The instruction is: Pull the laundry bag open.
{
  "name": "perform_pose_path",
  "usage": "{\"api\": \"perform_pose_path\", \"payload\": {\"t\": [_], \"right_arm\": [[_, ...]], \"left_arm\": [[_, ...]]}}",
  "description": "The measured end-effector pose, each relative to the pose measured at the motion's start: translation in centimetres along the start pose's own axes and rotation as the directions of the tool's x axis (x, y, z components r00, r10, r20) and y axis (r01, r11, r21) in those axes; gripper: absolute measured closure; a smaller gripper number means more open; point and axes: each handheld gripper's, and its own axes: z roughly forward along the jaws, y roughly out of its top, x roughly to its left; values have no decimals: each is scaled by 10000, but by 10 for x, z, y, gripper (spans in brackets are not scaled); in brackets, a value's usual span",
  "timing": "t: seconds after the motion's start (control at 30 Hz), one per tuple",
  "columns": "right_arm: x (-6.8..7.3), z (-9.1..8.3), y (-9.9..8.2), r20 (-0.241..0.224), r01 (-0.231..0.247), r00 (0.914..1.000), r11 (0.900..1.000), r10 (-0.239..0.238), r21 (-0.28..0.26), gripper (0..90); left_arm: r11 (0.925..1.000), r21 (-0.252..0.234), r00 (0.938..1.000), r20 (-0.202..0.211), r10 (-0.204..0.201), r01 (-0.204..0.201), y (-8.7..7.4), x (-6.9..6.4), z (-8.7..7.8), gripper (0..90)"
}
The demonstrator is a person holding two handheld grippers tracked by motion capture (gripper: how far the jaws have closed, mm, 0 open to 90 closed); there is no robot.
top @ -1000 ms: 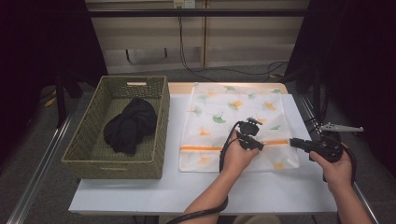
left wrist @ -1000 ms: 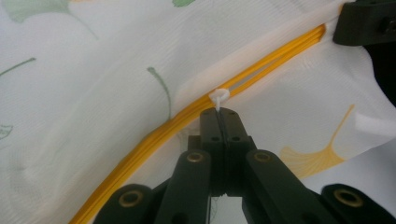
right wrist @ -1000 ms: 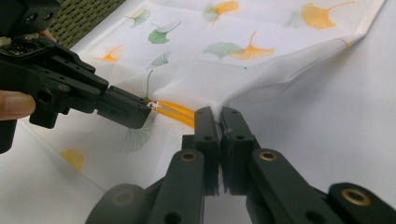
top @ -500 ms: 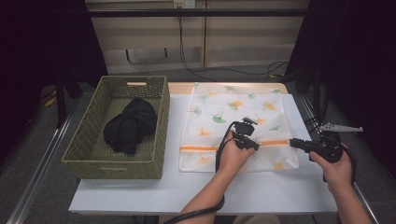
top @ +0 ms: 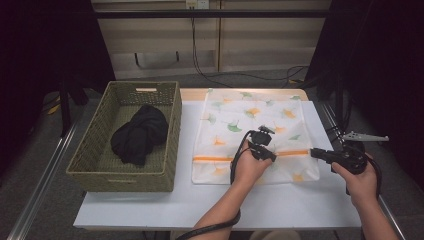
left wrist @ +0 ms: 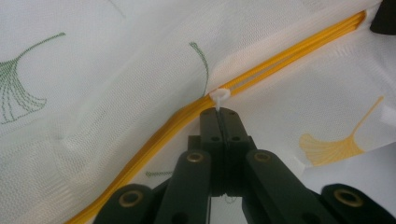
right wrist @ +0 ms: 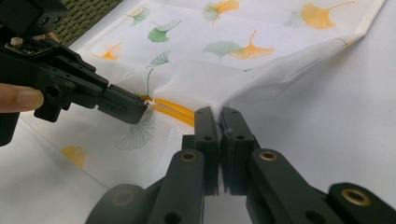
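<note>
A white mesh bag (top: pixel 250 112) printed with ginkgo leaves lies flat on the table, an orange zipper (top: pixel 212 159) running across its near part. My left gripper (top: pixel 272 157) is over the middle of the zipper, its jaws shut on the small white zipper pull (left wrist: pixel 219 95). The zipper (left wrist: pixel 285 58) runs diagonally under the left gripper (left wrist: pixel 219 112). My right gripper (top: pixel 313 152) is at the bag's right edge. In the right gripper view, the right gripper (right wrist: pixel 220 113) pinches a raised fold of mesh (right wrist: pixel 243 88) by the zipper end (right wrist: pixel 175 109), with the left gripper (right wrist: pixel 142 107) close by.
A woven green basket (top: pixel 120 176) stands at the table's left with a bundled black cloth (top: pixel 139 132) inside. Bare white table (top: pixel 280 205) lies in front of the bag. A cable (top: pixel 207 229) trails from the left gripper along the forearm.
</note>
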Motion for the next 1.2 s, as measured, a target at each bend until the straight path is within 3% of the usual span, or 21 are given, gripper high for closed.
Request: {"api": "perform_pose_path", "payload": {"t": [0.13,0.23,0.27,0.37,0.5,0.97,1.2], "right_arm": [[0,0,0,31,3,10000,10000,-3,-2,868],[0,-1,0,12,-12,10000,10000,12,-24,868],[0,-1,0,5,-23,10000,10000,23,-18,869],[0,-1,0,34,-14,10000,10000,15,-20,868],[0,-1,0,19,6,10000,10000,-6,-56,868],[0,-2,0,58,4,10000,10000,-3,-79,868],[0,-2,0,55,-85,9999,9999,85,-58,868]], "left_arm": [[10000,77,9999,-134,-5,6,0,1,-1,900],[9994,-134,9994,-121,-325,323,-2,3,-1,900],[9999,46,9998,-164,-111,112,-2,5,-3,900],[9990,-119,9990,-142,-435,434,-3,6,-3,900],[9997,15,9996,-193,-228,229,-3,8,-5,900],[9992,26,9989,-244,-404,405,-4,7,-6,900],[9993,206,9993,-222,-305,310,-5,12,-8,900]]}}
